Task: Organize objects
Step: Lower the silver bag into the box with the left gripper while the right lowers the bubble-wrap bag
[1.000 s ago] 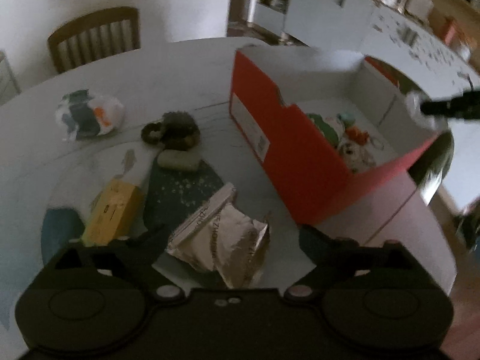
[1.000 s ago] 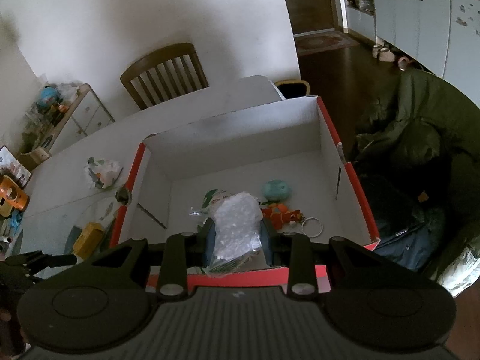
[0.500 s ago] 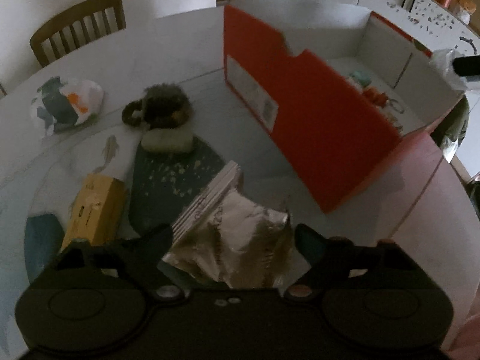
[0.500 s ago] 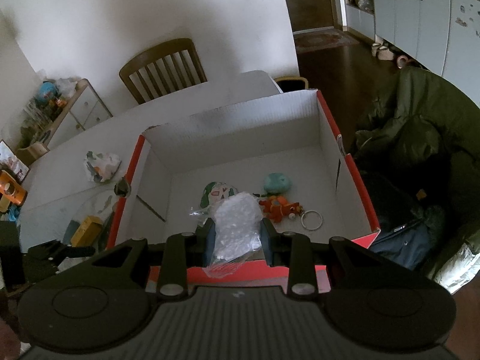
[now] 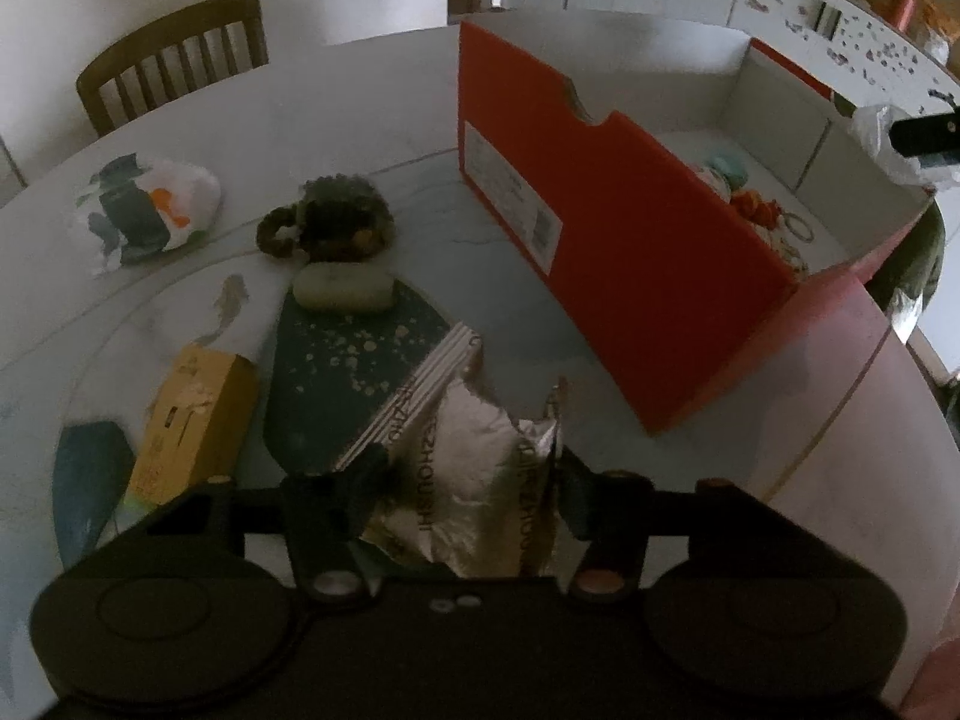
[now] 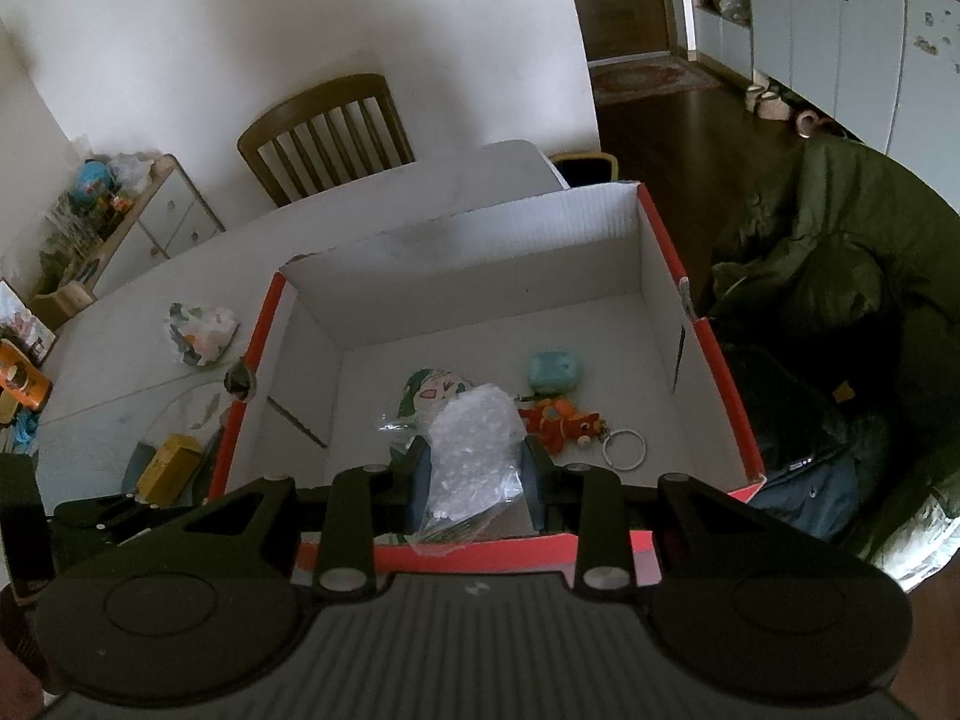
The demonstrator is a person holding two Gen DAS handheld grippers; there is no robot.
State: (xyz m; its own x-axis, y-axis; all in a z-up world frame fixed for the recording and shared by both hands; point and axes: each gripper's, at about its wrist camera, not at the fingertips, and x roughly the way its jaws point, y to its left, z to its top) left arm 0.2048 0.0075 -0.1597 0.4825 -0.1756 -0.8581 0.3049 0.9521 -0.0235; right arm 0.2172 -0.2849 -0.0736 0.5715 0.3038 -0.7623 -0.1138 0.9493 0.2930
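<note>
My left gripper has its fingers on both sides of a crumpled silver foil packet lying on the round white table; the jaws are closing on it. My right gripper is shut on a clear bubble-wrap bag and holds it over the near wall of the open red box. The box holds a green-haired figure, a teal toy, an orange toy and a ring.
On the table lie a yellow box, a pale soap-like bar, a dark fuzzy item and a printed plastic bag. A wooden chair stands behind. A dark green coat lies right of the box.
My left gripper has come down and forward over the foil packet and its fingers have narrowed around it. My right gripper has stayed over the box edge with the bag.
</note>
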